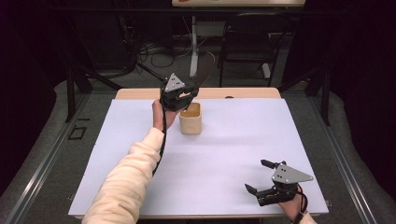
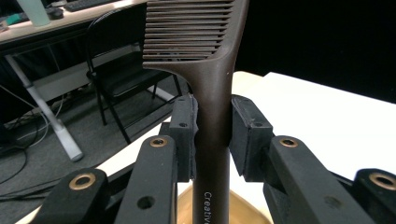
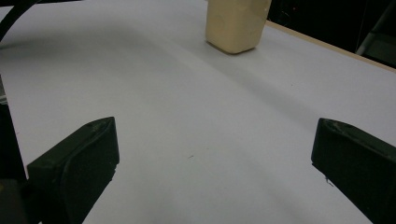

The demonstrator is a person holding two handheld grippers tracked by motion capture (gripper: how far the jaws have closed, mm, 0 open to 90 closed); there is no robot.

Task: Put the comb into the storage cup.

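Observation:
A dark brown comb point(image 2: 212, 70) stands upright with its teeth at the top, and my left gripper point(image 2: 212, 135) is shut on its handle just below the teeth. In the high view this gripper point(image 1: 183, 96) hovers over the back left rim of a beige cup point(image 1: 191, 119), and the comb point(image 1: 204, 67) rises above it. The handle's lower end points down toward the cup's opening point(image 2: 250, 210); whether it is inside is hidden. My right gripper point(image 1: 258, 176) rests near the front right corner, open and holding nothing. The right gripper view looks between its wide-apart jaws point(image 3: 215, 163) toward the cup point(image 3: 236, 23).
A white sheet point(image 1: 233, 140) covers the wooden table point(image 1: 252, 92). A black folding chair point(image 1: 247, 42) and a desk leg point(image 1: 194, 42) with cables stand beyond the far edge. Dark curtains flank both sides.

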